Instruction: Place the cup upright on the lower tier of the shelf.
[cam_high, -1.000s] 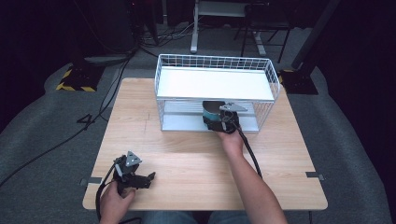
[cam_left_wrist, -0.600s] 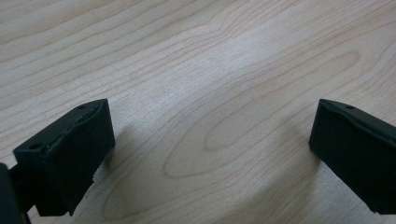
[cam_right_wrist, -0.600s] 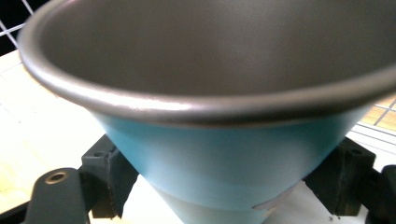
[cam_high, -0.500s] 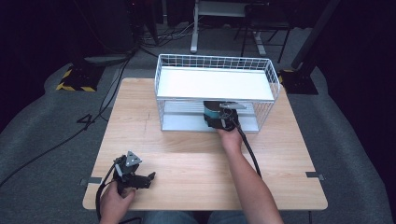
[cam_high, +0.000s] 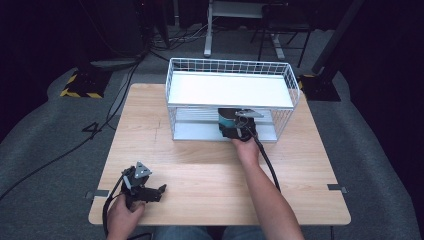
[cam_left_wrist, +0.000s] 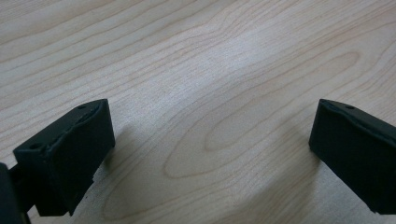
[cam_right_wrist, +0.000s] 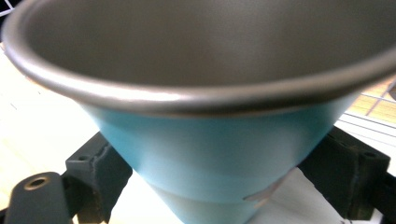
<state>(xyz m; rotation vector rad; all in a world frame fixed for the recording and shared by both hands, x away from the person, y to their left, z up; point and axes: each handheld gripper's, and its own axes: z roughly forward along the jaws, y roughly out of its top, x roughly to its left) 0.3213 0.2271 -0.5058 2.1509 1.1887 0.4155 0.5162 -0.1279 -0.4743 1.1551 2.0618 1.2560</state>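
Note:
A teal cup (cam_high: 225, 118) with a grey inside is tipped on its side at the front of the white wire rack's (cam_high: 171, 102) lower shelf. My right gripper (cam_high: 229, 126) is shut on it. In the right gripper view the cup (cam_right_wrist: 219, 154) rises close to the camera, a black jaw pressing each side of its tapered body. My left gripper (cam_high: 160, 190) rests low over the wooden table (cam_high: 200, 170) near the front left corner. Its jaws are open in the left gripper view (cam_left_wrist: 210, 140), with bare wood between them.
The rack has two levels: a white top shelf (cam_high: 230, 89) with a wire rim and a lower ribbed shelf (cam_high: 195, 131). It stands at the back middle of the table. A black cable (cam_high: 267, 165) trails from the right gripper along the forearm. Dark floor surrounds the table.
The right gripper carried the cup slightly forward toward the rack's lower shelf, then held still. The left gripper has not moved.

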